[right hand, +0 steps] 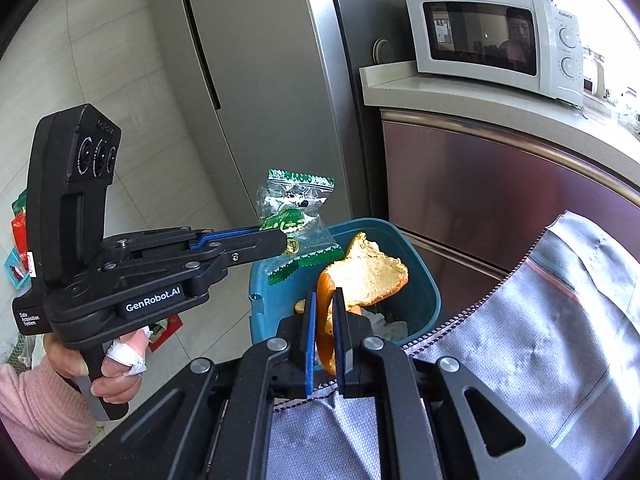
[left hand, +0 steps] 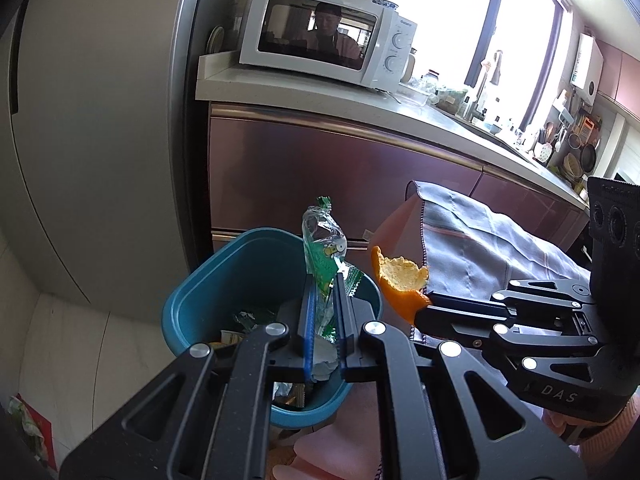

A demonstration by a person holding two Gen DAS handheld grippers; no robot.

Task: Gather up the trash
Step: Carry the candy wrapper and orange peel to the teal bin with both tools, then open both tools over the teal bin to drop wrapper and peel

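Observation:
A teal bin (left hand: 192, 300) (right hand: 424, 280) sits on the floor with scraps of paper and wrappers inside. My left gripper (left hand: 325, 280) (right hand: 280, 242) is shut on a clear and green plastic wrapper (left hand: 322, 248) (right hand: 294, 212), held upright over the bin's rim. My right gripper (right hand: 324, 300) (left hand: 426, 300) is shut on an orange peel (right hand: 368, 272) (left hand: 400, 284), held over the bin's near right edge. The two grippers hang side by side, the peel just right of the wrapper.
A grey cloth (right hand: 540, 340) (left hand: 480, 240) lies on a surface right of the bin. A fridge (right hand: 256, 80) stands behind, and a pink cabinet (left hand: 340, 176) with a microwave (left hand: 328, 36) on its counter. Red and green packets (left hand: 28, 420) lie on the tiled floor at the left.

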